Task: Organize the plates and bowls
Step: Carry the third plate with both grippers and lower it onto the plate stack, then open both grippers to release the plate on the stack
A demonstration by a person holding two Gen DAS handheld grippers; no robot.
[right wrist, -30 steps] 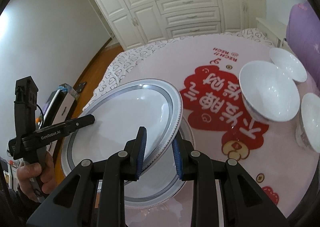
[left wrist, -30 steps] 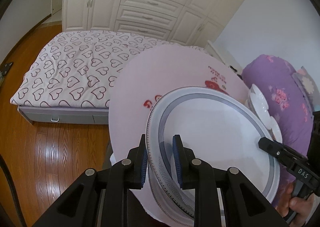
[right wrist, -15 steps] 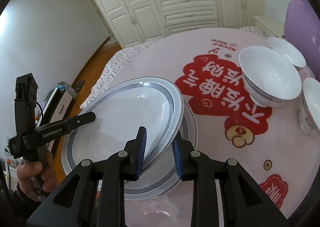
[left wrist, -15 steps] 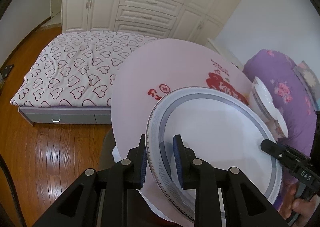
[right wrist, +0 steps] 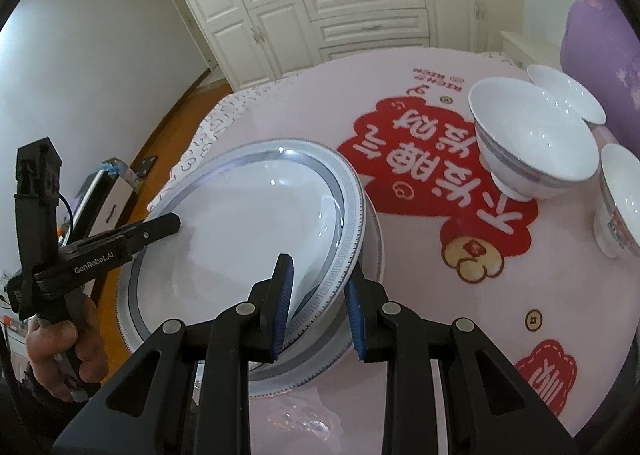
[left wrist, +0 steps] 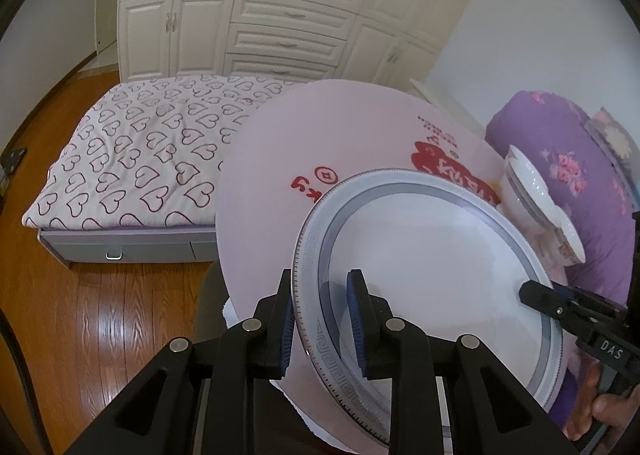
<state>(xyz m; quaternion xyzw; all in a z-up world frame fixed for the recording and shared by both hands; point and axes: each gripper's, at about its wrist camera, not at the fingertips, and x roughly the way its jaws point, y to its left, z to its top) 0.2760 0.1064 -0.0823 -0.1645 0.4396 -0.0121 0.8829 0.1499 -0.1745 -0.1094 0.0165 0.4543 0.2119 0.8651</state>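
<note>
Right wrist view, bottom centre: right gripper point(right wrist: 319, 307) was clamped on the near rim of the upper plate point(right wrist: 248, 223), one pad above the rim, one below. At frame left, the left gripper point(right wrist: 176, 221) pinched the opposite rim, a hand point(right wrist: 66, 351) on its handle. The upper plate sat tilted, just above a matching lower plate point(right wrist: 360, 319) resting on the pink table cover point(right wrist: 500, 335); whether the two touched at the far edge could not be told.

Left wrist view agreed: left gripper point(left wrist: 322, 315) was closed on the plate rim, right gripper point(left wrist: 536, 297) biting in at the right edge.

Step judged: stacking one plate onto the other, close to finished. Next move would call for levelling and seating the plate squarely, then releasing both grips together so it does not slide.

Farther, upper right of the right wrist view: three white bowls, the large bowl point(right wrist: 528, 135) nearest, a shallow bowl point(right wrist: 568, 99) behind, a third bowl point(right wrist: 620, 199) at the edge. All unstacked.
</note>
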